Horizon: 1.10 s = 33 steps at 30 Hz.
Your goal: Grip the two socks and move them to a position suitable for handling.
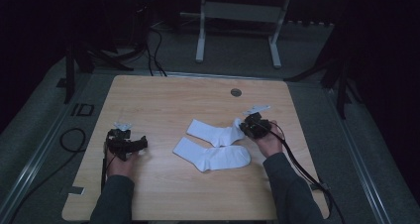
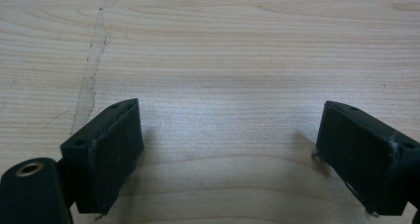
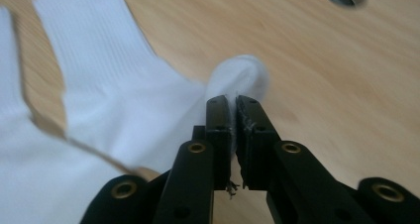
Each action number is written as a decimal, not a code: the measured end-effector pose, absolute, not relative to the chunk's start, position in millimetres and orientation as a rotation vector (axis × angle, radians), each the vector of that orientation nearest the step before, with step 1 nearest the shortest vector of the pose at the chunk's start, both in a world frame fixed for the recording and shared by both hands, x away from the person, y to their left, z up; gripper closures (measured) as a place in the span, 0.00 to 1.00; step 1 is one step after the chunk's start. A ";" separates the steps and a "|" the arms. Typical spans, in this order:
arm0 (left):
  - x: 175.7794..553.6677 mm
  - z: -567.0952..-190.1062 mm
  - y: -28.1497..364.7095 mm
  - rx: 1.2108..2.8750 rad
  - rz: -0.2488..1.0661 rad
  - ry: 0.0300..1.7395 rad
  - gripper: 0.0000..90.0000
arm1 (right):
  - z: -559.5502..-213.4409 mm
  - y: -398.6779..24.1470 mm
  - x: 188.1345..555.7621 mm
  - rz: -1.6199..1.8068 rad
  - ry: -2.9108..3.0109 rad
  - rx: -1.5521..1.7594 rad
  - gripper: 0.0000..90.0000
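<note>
2 hand-held grippers are in your hands. Your right hand-held gripper [image 3: 232, 116] has its jaws pinched together on the toe end of the far sock [image 3: 148, 110], with only a thin fold of white fabric caught between the pads. Your left hand-held gripper [image 2: 233, 154] hangs with its jaws spread wide and nothing between them, over bare wood well apart from the socks.

The far sock lies near the middle of the desk [image 1: 163, 97], its toe lifted slightly at your right jaws. The near sock [image 1: 213, 156] lies flat just beside it, and the 2 appear to touch or overlap near their middles.

As a judgement, the grip is shallow, so a quick pull could let the fabric slip free. Dragging the held sock sideways could also tug the near sock out of place where they meet. The cable hole [image 1: 236, 92] sits beyond your right hand, clear of the cloth
</note>
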<state>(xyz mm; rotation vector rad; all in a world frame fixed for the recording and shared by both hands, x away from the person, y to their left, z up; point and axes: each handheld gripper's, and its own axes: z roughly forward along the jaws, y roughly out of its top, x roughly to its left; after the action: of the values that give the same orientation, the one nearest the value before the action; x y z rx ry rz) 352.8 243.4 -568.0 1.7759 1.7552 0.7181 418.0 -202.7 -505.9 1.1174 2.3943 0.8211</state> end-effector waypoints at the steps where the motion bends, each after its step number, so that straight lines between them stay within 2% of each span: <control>1: 352.8 -568.0 243.5 1.776 0.718 1.755 0.12 | -505.8 -208.9 416.3 0.809 2.386 1.130 0.88; 3: 352.8 -568.0 243.5 1.776 0.718 1.755 0.12 | -503.4 -219.5 413.3 0.796 2.355 1.150 0.81; 10: 352.8 -568.0 243.5 1.776 0.718 1.755 0.12 | -490.2 -234.4 411.3 0.814 2.309 1.165 0.75; 33: 352.9 -568.0 243.6 1.777 0.719 1.754 0.12 | -471.1 -185.2 414.4 0.783 2.486 0.966 0.59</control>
<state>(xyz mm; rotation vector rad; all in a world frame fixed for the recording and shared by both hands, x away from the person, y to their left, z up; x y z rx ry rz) 352.9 243.6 -568.0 1.7770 1.7542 0.7190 414.4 -185.2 -471.1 0.9658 2.4862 0.7826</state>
